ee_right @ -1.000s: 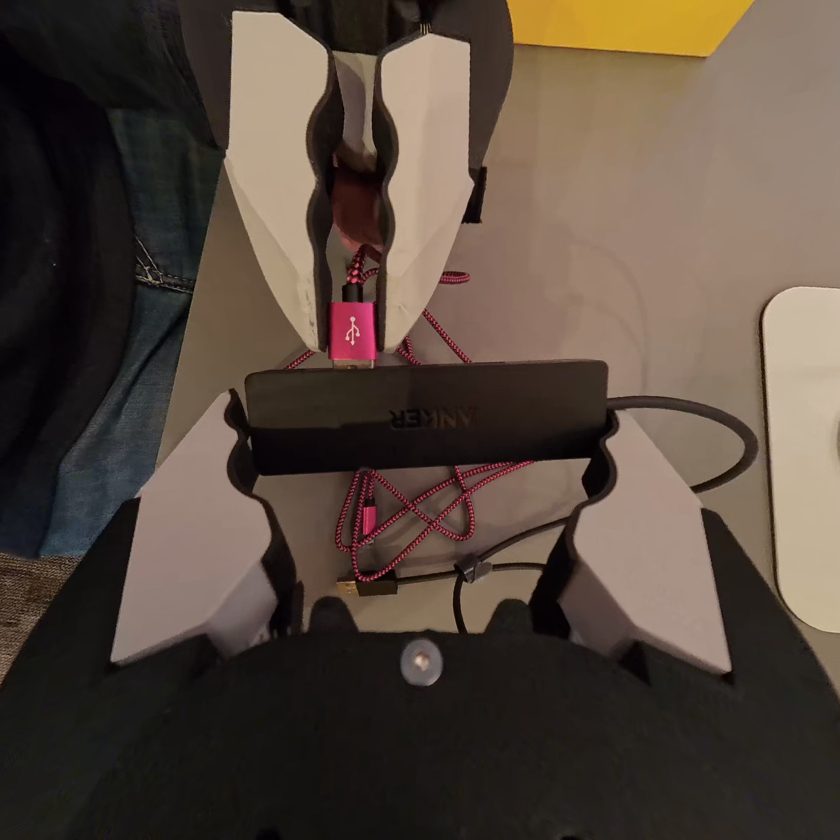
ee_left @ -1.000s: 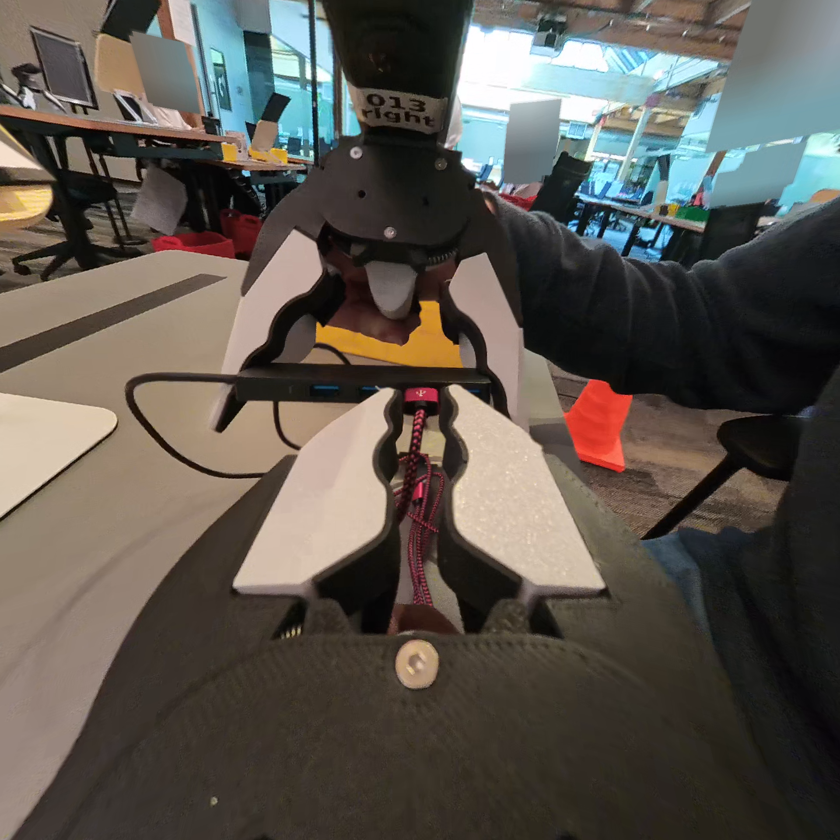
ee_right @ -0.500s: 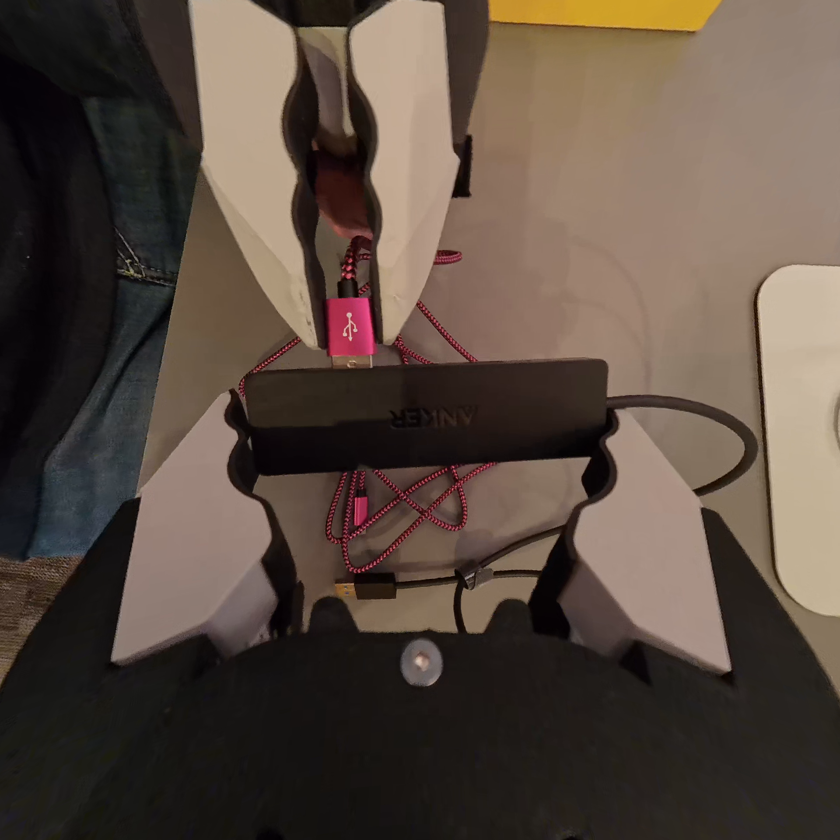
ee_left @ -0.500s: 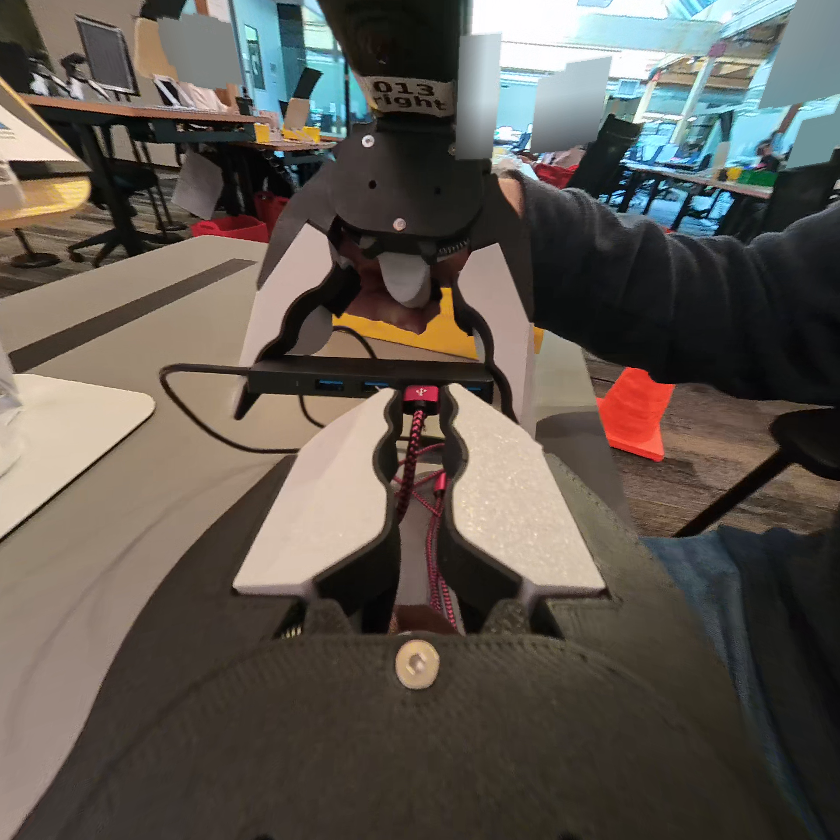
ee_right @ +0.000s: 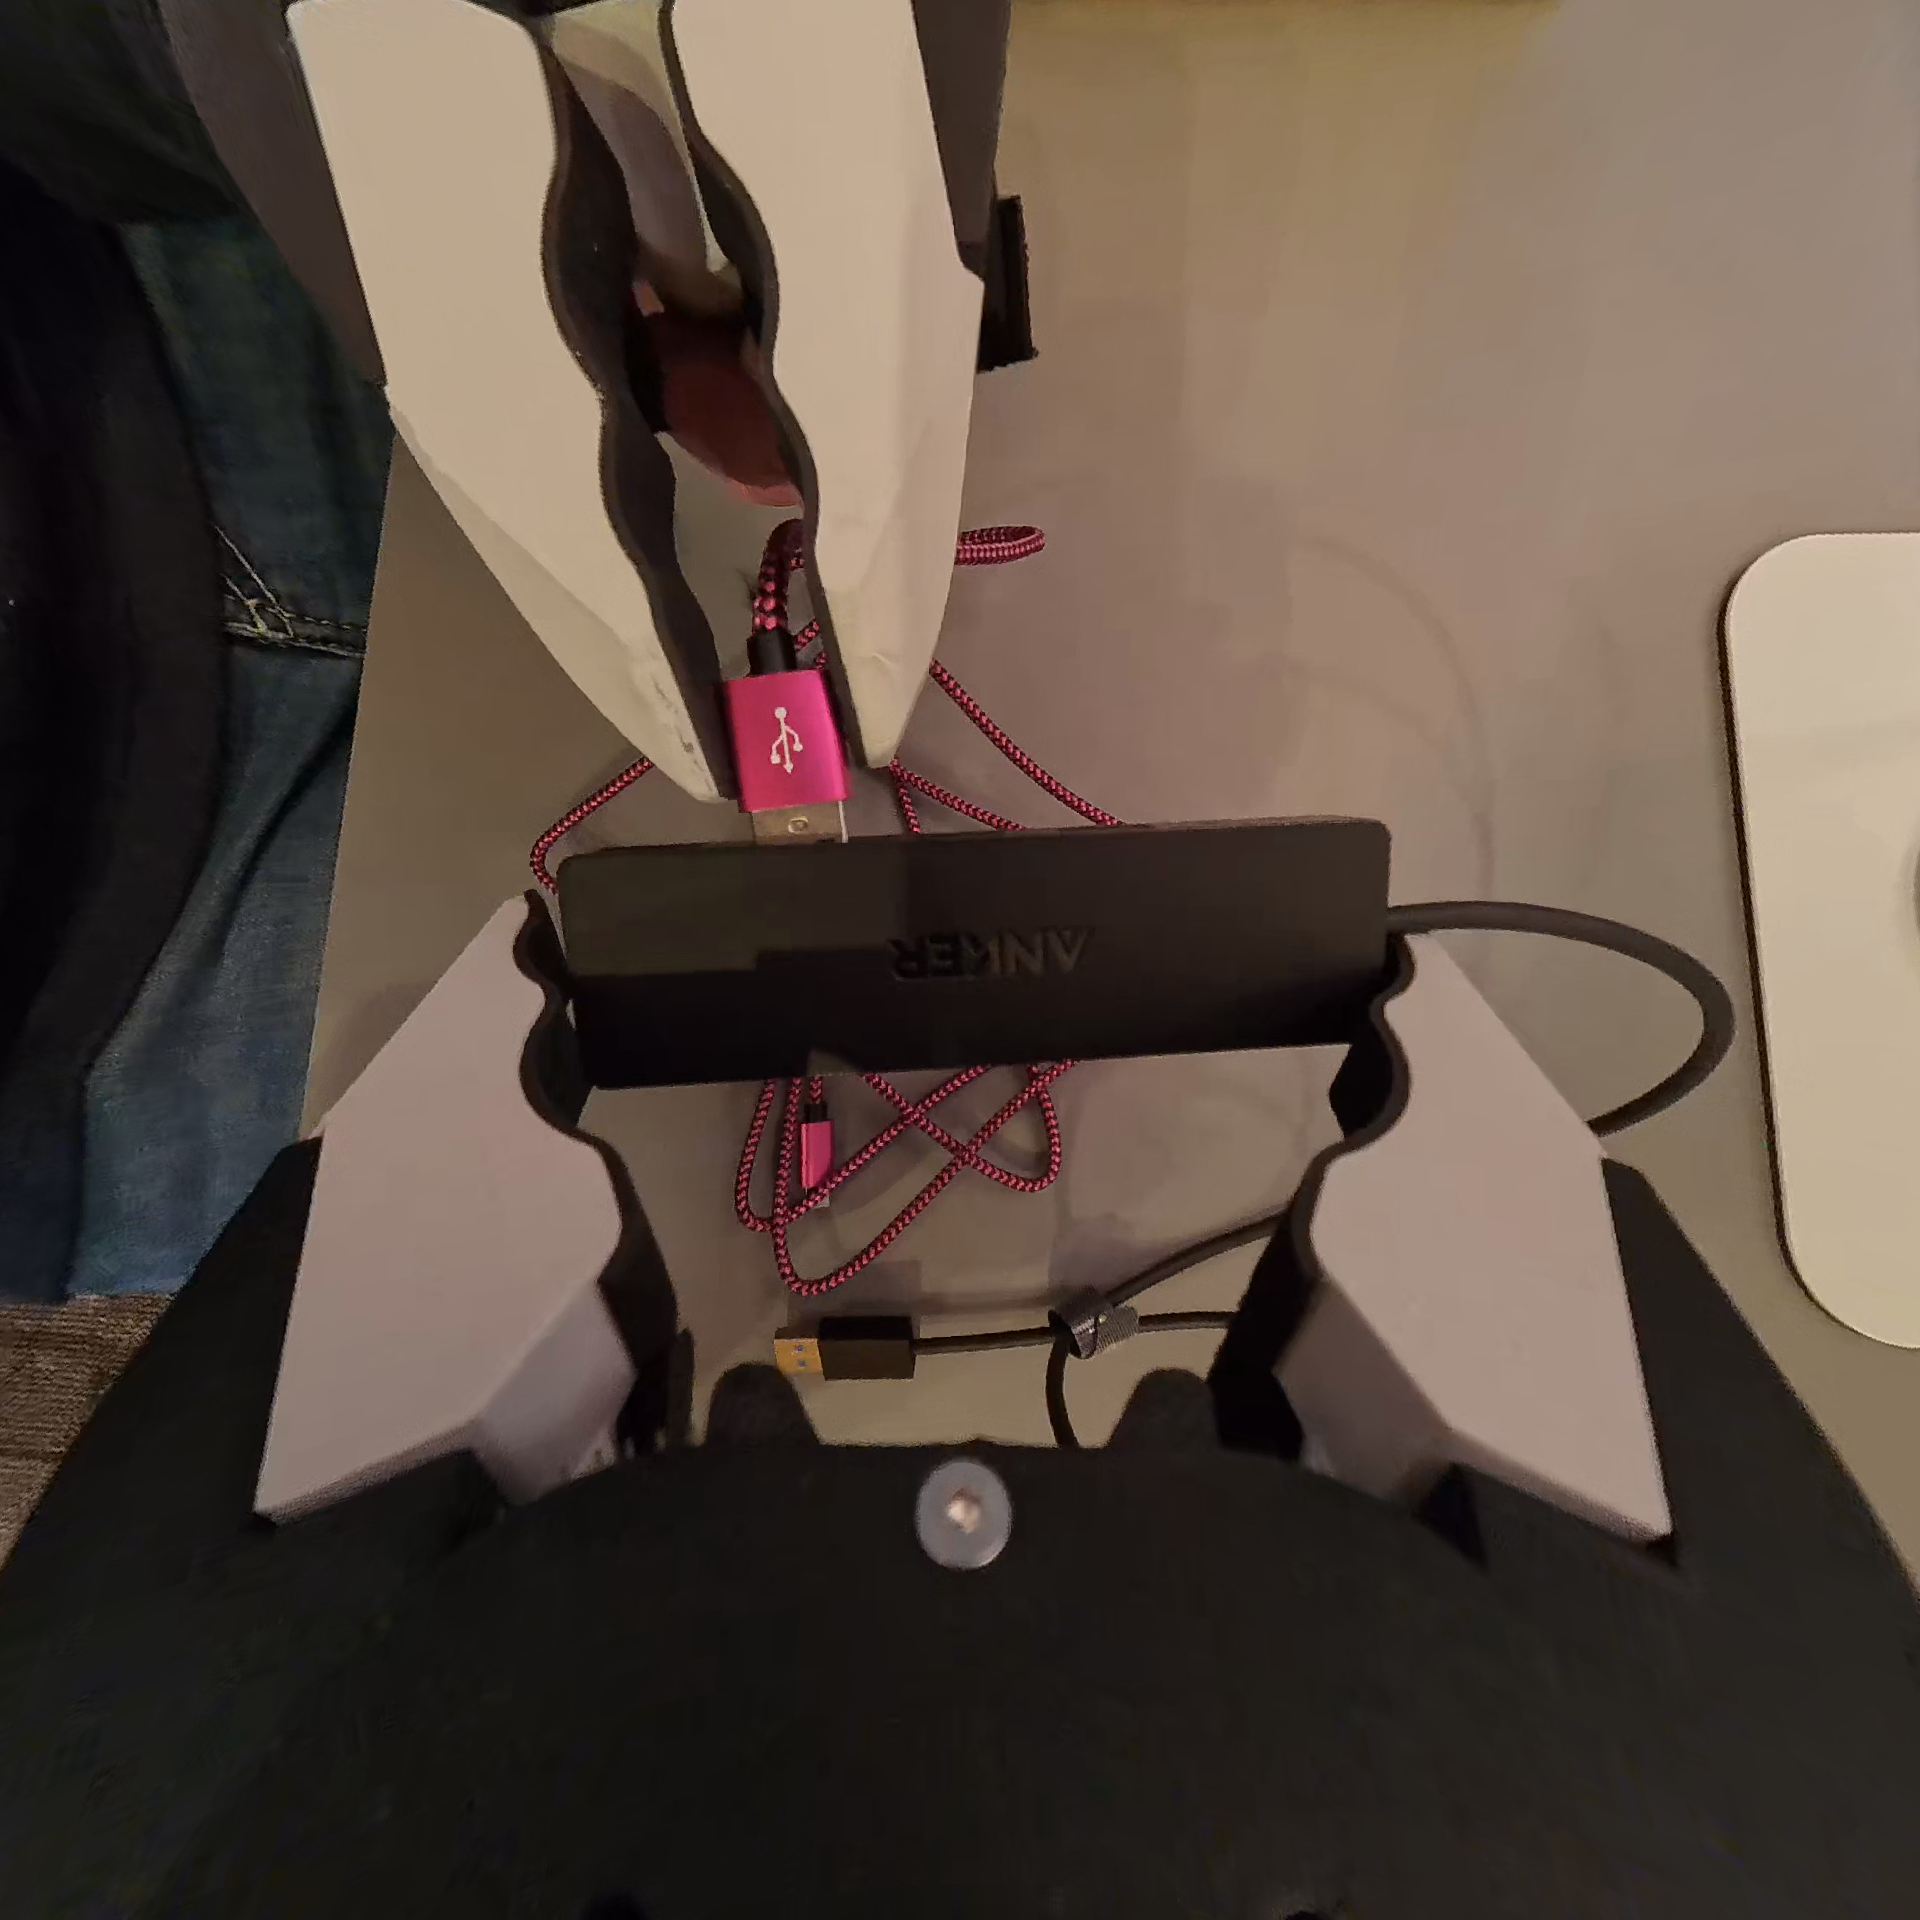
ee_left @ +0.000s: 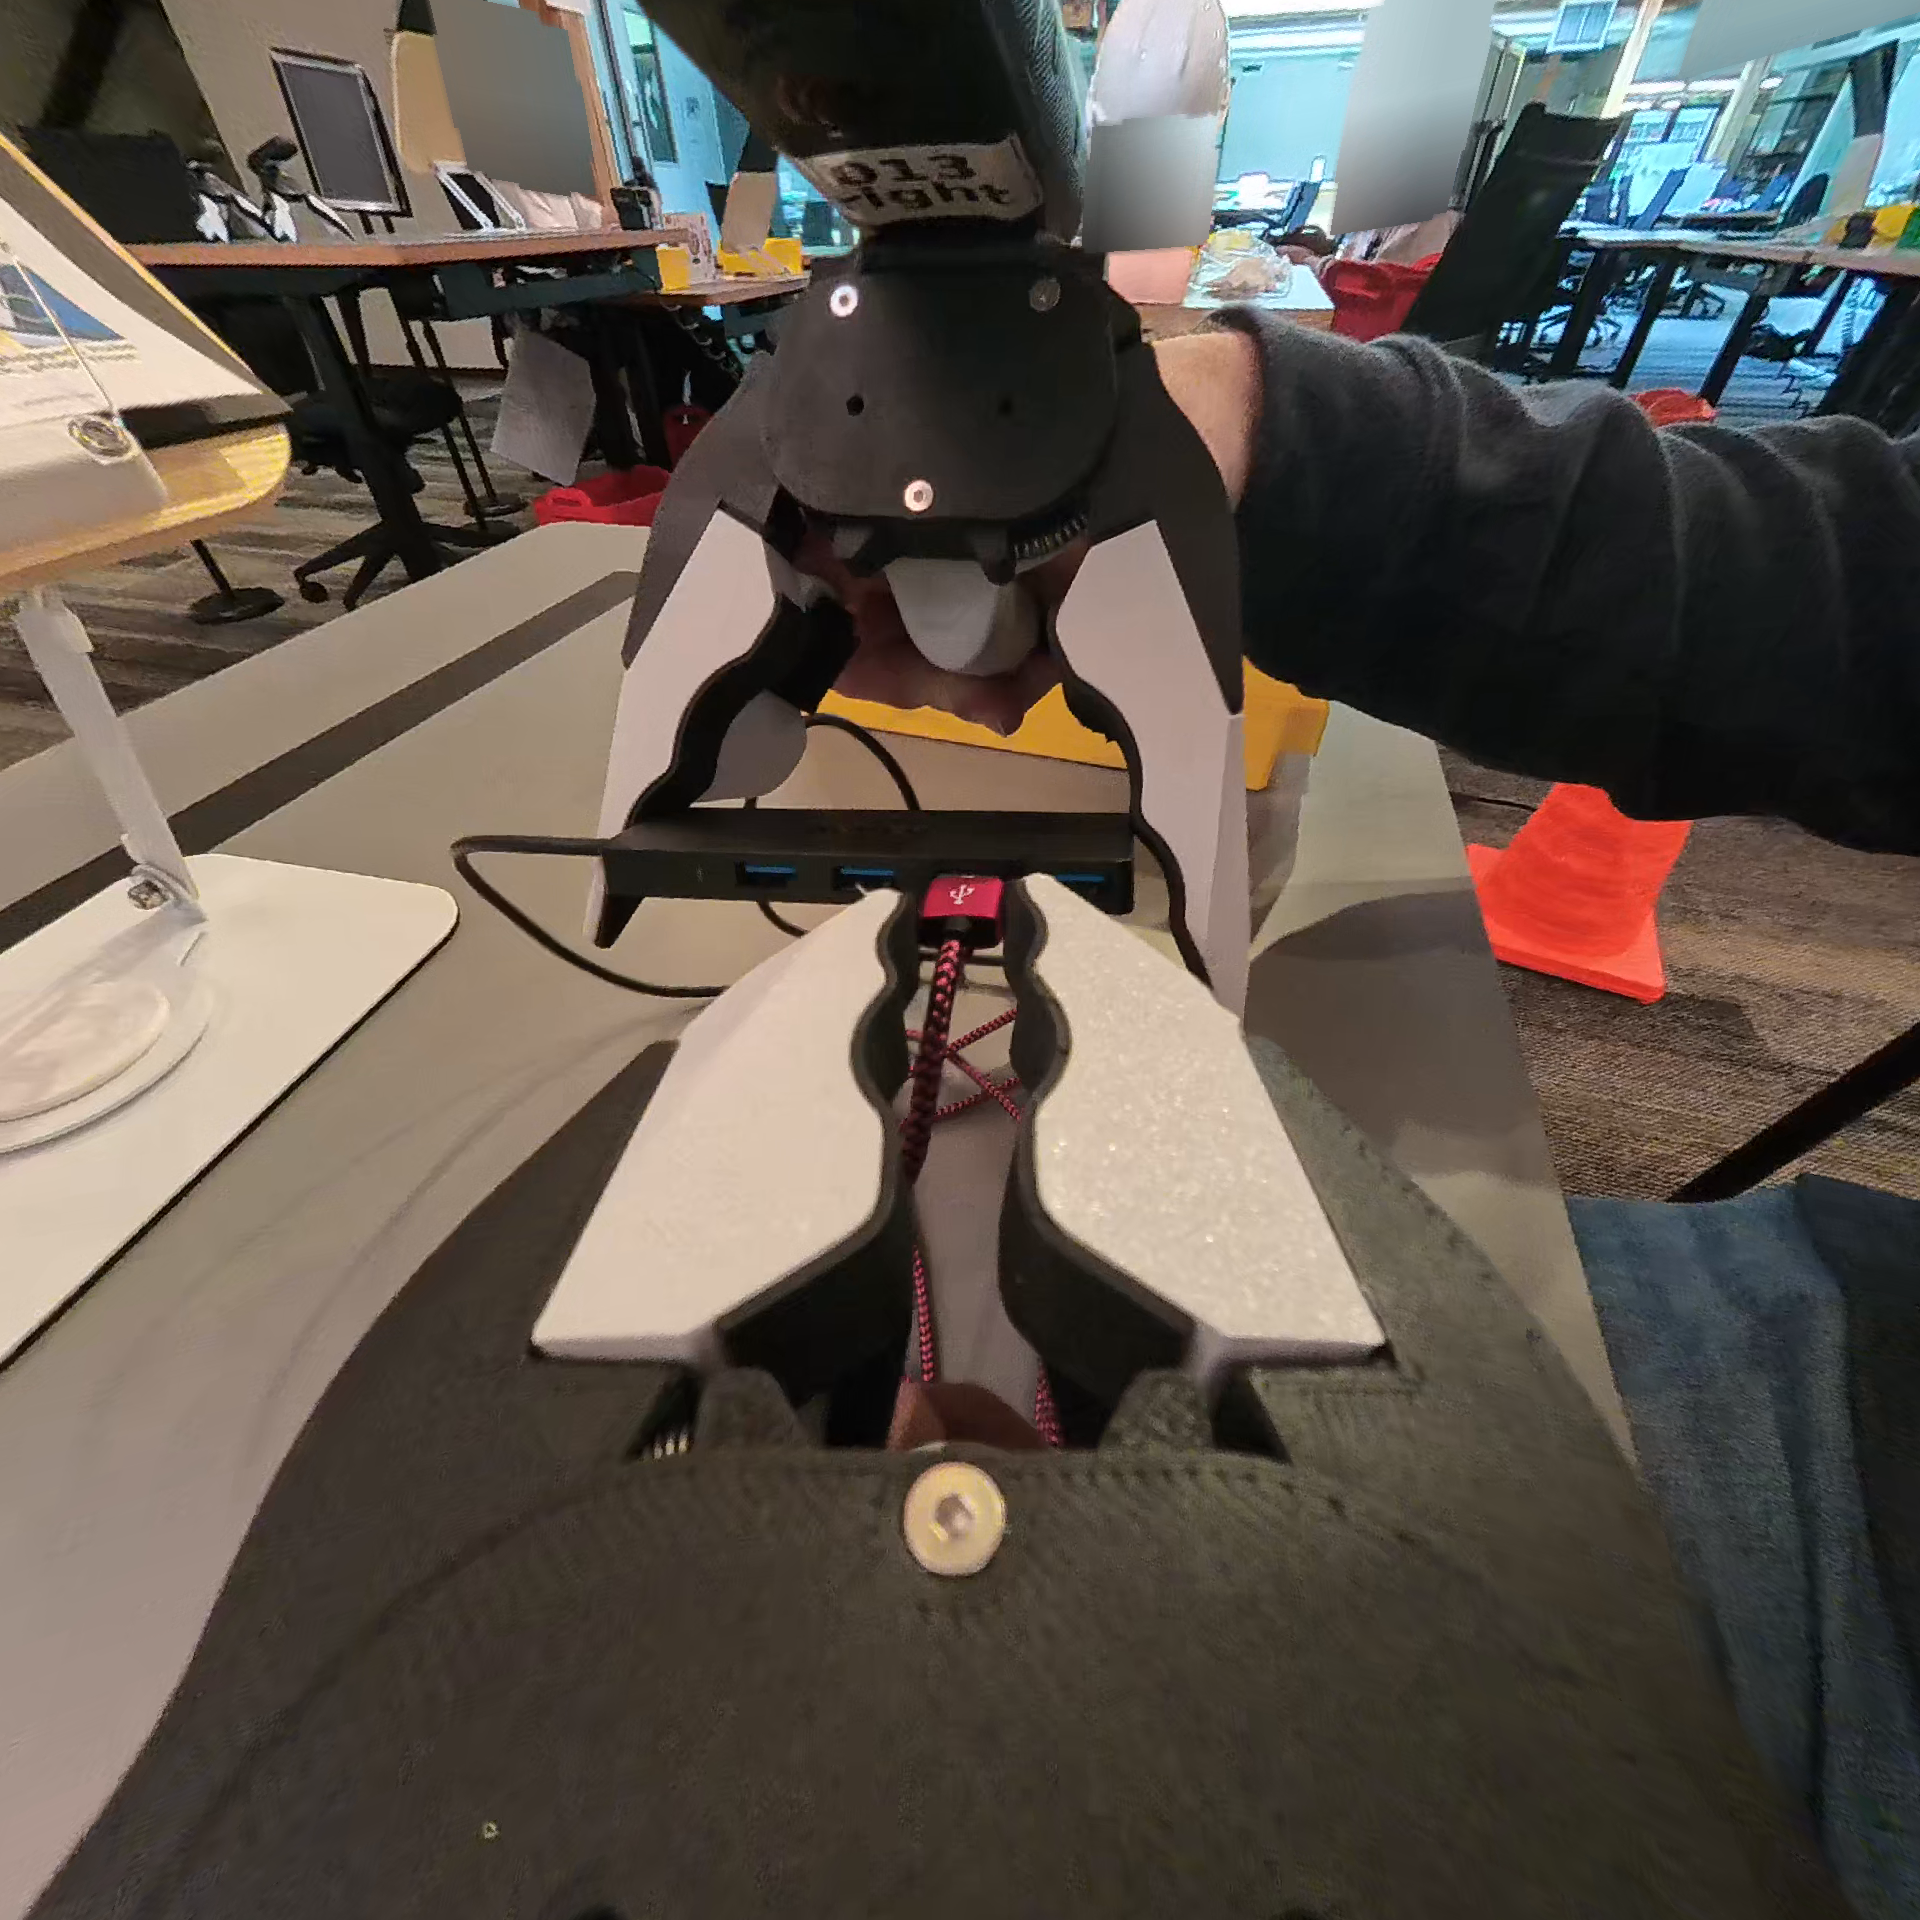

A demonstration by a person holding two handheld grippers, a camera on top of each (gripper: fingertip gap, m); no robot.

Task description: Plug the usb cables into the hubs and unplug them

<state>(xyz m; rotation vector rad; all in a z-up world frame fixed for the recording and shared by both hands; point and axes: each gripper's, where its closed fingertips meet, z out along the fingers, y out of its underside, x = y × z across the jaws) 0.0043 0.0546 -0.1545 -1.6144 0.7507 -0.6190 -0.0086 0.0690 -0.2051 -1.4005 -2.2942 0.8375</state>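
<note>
Honestly, my left gripper (ee_left: 961, 914) pinches the plug (ee_right: 787, 750), right gripper (ee_right: 966, 997) clamps the hub (ee_right: 977, 935); any tilt could jam it.

I see a black hub (ee_right: 971, 940) with blue ports (ee_left: 764, 875). The plug (ee_right: 784, 743) is bright magenta with a white symbol; its cable (ee_right: 966, 1138) is braided magenta and black. My gripper fingers (ee_left: 1164, 1153) are pale grey edged in black. The table (ee_right: 1351, 416) is grey, the cone (ee_left: 1574, 899) orange, the box (ee_left: 1273, 727) yellow.
</note>
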